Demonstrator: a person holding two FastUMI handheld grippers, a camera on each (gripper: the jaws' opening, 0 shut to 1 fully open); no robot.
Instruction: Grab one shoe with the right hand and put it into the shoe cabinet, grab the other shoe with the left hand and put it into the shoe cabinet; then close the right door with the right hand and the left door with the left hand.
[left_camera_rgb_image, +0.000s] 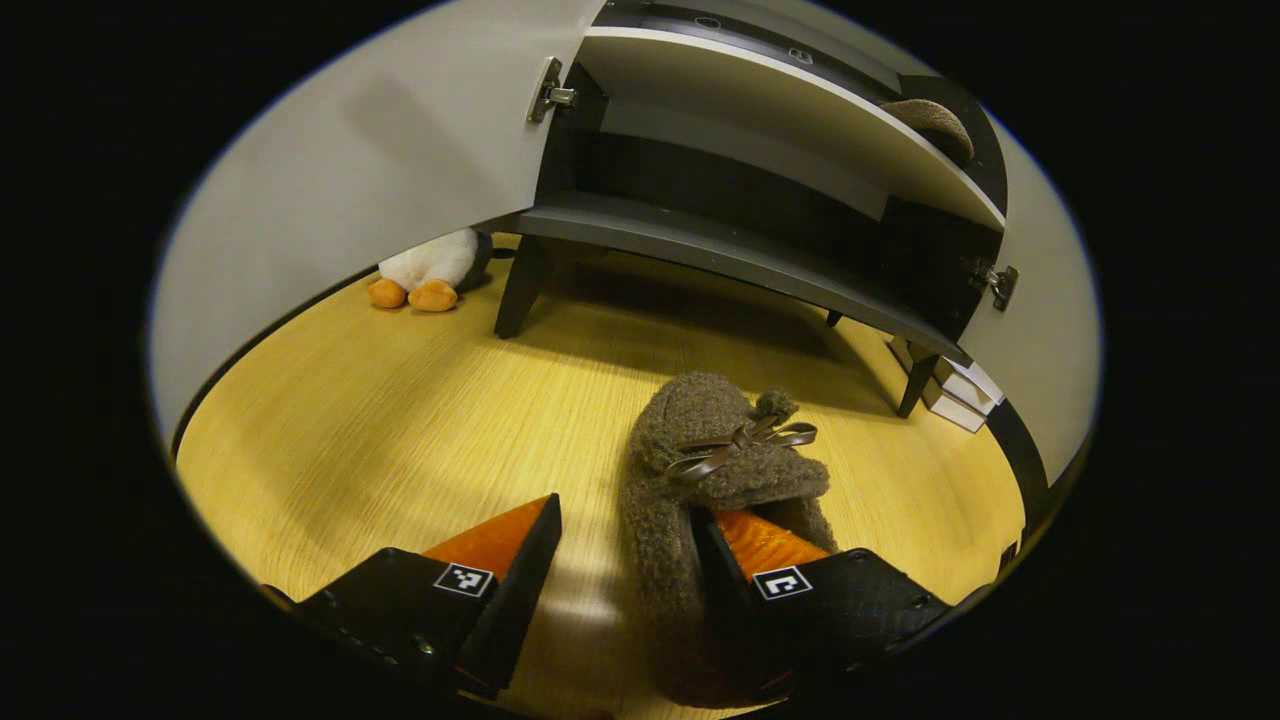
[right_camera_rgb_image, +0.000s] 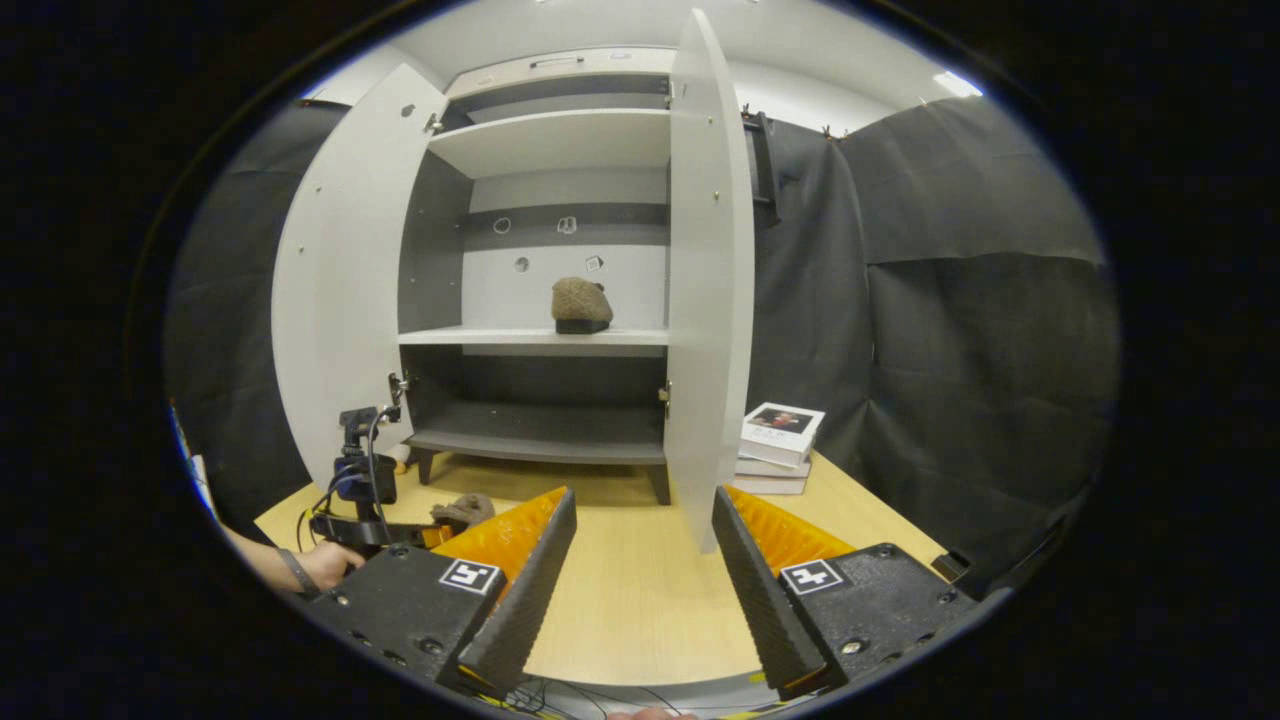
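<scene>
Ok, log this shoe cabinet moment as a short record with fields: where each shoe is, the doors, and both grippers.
shoe on floor: fuzzy brown slipper with ribbon bow, on the yellow wooden floor
shoe stored: matching brown slipper on the white middle shelf
cabinet doors: left door and right door both open
left gripper: open, straddling the floor slipper's side wall, not closed
right gripper: open, empty, facing the cabinet

My left gripper (left_camera_rgb_image: 625, 560) is low, fingers spread wide, right finger (left_camera_rgb_image: 770, 545) inside the slipper (left_camera_rgb_image: 700, 450). My right gripper (right_camera_rgb_image: 640, 560) is held level, fingers apart, gripping nothing. My hand (right_camera_rgb_image: 325, 565) holds the left unit.
</scene>
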